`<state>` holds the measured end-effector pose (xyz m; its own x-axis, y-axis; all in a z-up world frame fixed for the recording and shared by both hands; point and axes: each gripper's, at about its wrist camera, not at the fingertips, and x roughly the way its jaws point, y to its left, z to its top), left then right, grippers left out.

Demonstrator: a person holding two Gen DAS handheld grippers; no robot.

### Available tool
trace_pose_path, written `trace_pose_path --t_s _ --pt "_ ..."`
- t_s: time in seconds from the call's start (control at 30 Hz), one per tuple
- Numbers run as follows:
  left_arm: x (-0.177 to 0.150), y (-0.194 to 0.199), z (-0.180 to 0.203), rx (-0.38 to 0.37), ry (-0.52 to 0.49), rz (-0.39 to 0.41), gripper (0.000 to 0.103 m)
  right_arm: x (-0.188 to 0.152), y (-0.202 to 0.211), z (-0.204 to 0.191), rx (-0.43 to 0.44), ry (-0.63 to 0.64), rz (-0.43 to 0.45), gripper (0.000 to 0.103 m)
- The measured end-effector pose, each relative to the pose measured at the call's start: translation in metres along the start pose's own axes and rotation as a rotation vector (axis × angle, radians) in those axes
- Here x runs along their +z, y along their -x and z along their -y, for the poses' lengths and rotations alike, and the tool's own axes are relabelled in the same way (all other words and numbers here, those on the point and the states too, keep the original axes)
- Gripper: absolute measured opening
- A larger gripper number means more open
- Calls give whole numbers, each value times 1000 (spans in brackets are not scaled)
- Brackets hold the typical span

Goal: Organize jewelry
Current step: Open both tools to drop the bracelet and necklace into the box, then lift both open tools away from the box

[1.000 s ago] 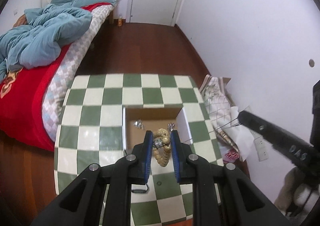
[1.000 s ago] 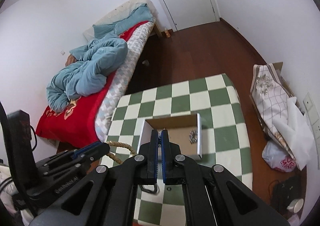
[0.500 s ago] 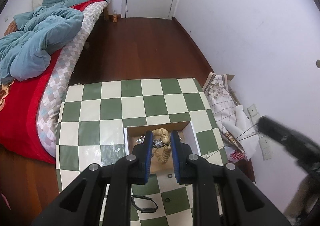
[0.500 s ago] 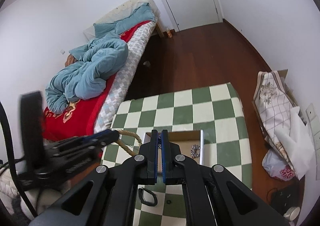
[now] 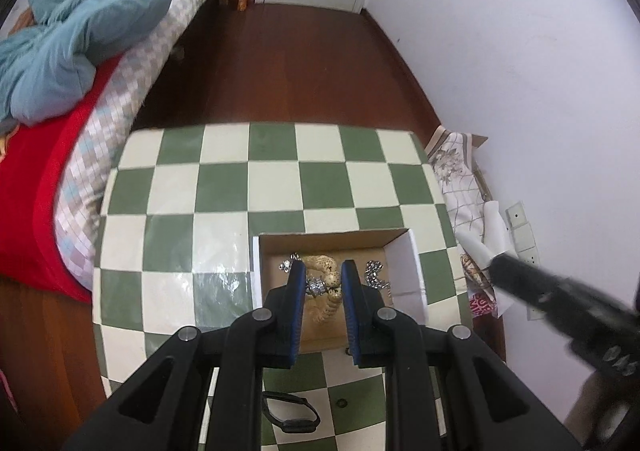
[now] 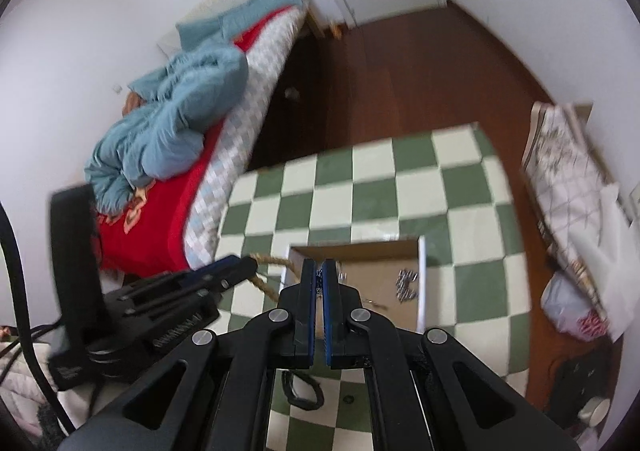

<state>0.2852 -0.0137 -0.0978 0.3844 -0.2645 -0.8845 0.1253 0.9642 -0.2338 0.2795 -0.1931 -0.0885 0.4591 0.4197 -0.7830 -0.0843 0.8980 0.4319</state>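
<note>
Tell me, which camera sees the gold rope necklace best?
The left wrist view: the gold rope necklace sits sharp between its tool's pads, over the box. The right wrist view shows only a blurry rope loop beside the box.

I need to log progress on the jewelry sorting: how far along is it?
Done: silver pieces lie in the cardboard box. In hand: the left gripper holds a gold rope necklace over it. Left: a black band and small ring on the checkered table.
</note>
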Motion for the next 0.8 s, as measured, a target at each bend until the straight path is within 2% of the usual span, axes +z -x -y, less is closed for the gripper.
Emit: trace_pose_path --t_s 0.07,0.17,0.2,0.23,0.27,0.33,0.37,0.4,0.47,0.53,0.67,0.8 --pt "1 -11 -2 -1 4 -27 15 -2 -23 7 -3 -18 -50 3" --pt "4 -26 -7 52 19 -61 17 -3 -53 16 -38 -36 -118 4" --pt "4 -30 -8 75 18 -66 22 -3 -61 21 -49 -50 -142 4" --pt "5 -33 -10 102 17 -71 29 -3 -70 24 -81 -51 -167 11" --pt "6 -35 -11 130 15 -76 53 -3 -77 27 -108 -44 -188 20" --pt "4 -36 -14 185 7 -47 75 -4 -86 34 -175 -33 -210 70" --pt "4 -35 -15 205 5 -33 79 -6 -90 36 -211 -15 -223 78" --pt "3 -35 -17 239 1 -20 88 -7 -92 39 -229 -11 -228 85" --pt "0 -38 -22 283 -5 -20 103 -12 -98 42 -304 19 -252 92" --pt "-4 -40 -25 320 -13 -14 103 -17 -101 45 -358 44 -261 99" --pt "-16 -40 -28 361 -14 15 103 -28 -104 48 -442 79 -247 101" --pt "-28 -35 -30 378 0 47 103 -37 -101 47 -464 90 -215 102"
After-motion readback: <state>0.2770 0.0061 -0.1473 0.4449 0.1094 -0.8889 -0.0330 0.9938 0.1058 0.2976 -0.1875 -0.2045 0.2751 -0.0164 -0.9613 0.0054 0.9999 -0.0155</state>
